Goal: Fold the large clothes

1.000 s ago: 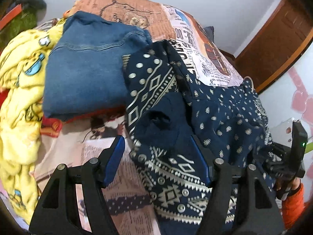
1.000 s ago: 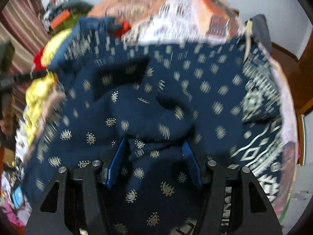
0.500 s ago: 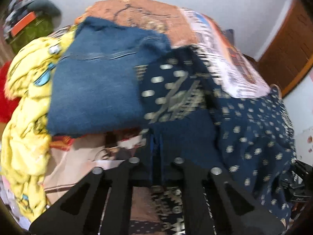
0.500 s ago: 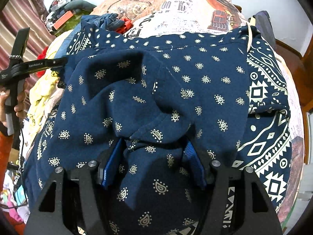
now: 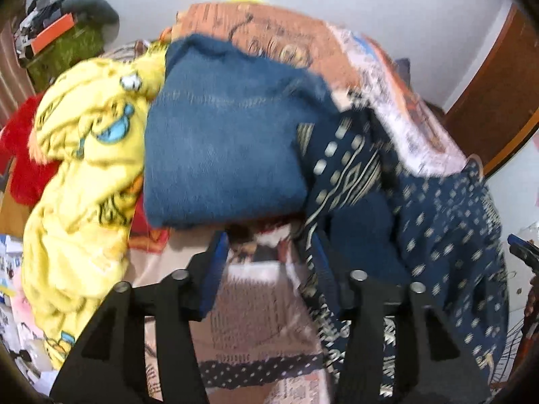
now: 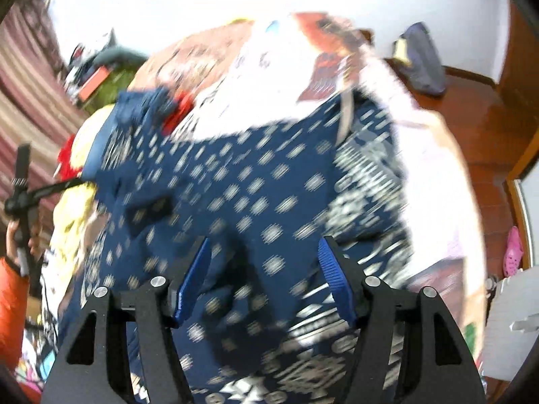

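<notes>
Navy garment (image 6: 269, 202) lies on the bed beside the jeans (image 5: 222, 148) — under my right gripper (image 6: 264, 279), jaws wide, and right of my left gripper (image 5: 269, 266), also wide, empty.

We see the navy printed garment (image 6: 269, 185) as soft matt cloth; the folded jeans (image 5: 222, 155) as coarse denim; the yellow blanket (image 5: 84, 175) as fleecy; the gripper fingers (image 6: 331, 276) carry ribbed blue pads on matt black plastic with shiny metal screws; the floor (image 6: 471, 128) is glossy wood.
</notes>
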Motion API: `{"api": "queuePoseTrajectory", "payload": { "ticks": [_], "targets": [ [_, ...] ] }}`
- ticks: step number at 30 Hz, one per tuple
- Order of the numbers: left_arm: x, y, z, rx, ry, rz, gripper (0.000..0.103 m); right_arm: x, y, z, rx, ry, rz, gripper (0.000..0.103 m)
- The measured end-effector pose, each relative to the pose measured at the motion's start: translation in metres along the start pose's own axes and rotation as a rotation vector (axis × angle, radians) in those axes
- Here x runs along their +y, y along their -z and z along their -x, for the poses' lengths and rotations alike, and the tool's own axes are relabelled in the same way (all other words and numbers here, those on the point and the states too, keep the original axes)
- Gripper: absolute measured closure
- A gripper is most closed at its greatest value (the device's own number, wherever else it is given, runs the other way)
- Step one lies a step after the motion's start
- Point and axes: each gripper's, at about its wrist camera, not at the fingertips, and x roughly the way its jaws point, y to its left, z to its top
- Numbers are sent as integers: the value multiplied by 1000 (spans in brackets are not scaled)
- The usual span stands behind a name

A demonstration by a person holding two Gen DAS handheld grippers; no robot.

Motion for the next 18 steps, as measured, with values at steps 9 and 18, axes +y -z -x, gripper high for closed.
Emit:
{"api": "queuePoseTrajectory", "payload": {
  "ticks": [9,18],
  "targets": [
    [-15,-42,-44,37,137,51,52,-64,-43,-22,-32,89,-148,35],
    [-31,-53,-79,18,131,14,52,-98,-63,-83,35,74,-211,34]
  ]
}}
